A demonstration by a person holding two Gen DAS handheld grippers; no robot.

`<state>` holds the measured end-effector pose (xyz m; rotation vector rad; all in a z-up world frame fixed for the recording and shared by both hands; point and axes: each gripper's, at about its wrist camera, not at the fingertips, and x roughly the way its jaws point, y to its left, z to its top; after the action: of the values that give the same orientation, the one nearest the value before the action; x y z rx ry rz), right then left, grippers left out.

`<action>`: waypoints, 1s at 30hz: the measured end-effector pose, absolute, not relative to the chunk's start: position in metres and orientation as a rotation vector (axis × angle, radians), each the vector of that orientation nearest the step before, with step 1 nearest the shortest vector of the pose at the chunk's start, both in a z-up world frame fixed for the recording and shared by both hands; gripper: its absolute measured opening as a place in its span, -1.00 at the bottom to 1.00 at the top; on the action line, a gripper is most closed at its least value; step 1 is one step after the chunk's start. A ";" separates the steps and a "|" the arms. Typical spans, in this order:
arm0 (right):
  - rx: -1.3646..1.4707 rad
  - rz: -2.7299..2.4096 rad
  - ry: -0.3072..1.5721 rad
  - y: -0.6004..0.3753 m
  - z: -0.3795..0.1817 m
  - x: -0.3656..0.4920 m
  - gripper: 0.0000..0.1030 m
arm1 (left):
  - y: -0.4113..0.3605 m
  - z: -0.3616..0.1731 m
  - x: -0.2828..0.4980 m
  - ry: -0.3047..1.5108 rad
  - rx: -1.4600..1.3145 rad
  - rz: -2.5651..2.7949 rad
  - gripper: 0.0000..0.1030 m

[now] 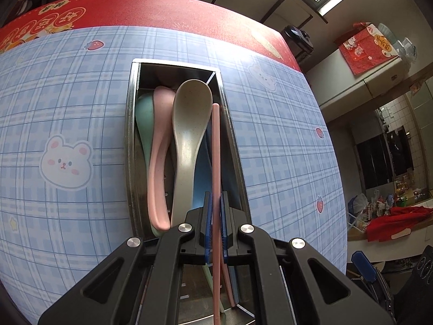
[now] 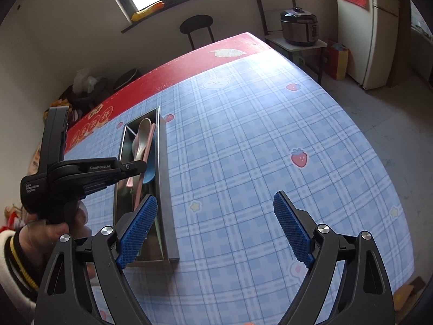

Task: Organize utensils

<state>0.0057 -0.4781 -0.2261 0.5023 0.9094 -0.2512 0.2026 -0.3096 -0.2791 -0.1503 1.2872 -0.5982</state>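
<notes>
A long steel utensil box (image 1: 131, 135) lies on the blue plaid tablecloth (image 1: 67, 94). Inside it are a beige spoon (image 1: 189, 124), a pink spoon (image 1: 158, 149), a green spoon (image 1: 143, 119) and a blue spoon (image 1: 201, 178). My left gripper (image 1: 215, 197) is shut on a pink chopstick (image 1: 215, 149), held lengthwise over the right side of the box. In the right wrist view the left gripper (image 2: 142, 167) hovers over the box (image 2: 163, 189), with a hand (image 2: 54, 233) on its handle. My right gripper (image 2: 215, 196) is open and holds nothing, above bare cloth right of the box.
The table's red border (image 2: 189, 62) runs along the far side. Behind it stand a black stool (image 2: 197, 24) and a rice cooker (image 2: 299, 25) on a small stand. The table's right edge (image 2: 379, 140) drops to the floor, with a white fridge (image 2: 381, 40) beyond.
</notes>
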 end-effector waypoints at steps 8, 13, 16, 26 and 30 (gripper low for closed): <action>0.506 -0.254 0.914 -0.476 -0.226 0.007 0.65 | -0.319 -0.277 0.198 1.275 -0.112 -0.660 -0.88; 0.512 -0.250 0.909 -0.471 -0.224 0.009 0.65 | -0.315 -0.260 0.191 1.224 -0.068 -0.676 -0.87; 0.517 -0.240 0.902 -0.467 -0.220 0.012 0.65 | -0.309 -0.245 0.188 1.177 -0.029 -0.675 -0.86; 0.488 -0.184 0.861 -0.444 -0.198 0.025 0.65 | -0.266 -0.190 0.173 1.034 0.051 -0.628 -0.70; 0.476 -0.153 0.842 -0.432 -0.183 0.029 0.65 | -0.243 -0.166 0.166 0.978 0.065 -0.599 -0.48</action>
<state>0.0290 -0.4317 -0.1832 0.4759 0.8420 -0.1533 0.1657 -0.2432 -0.1657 0.0646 0.9778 -0.5988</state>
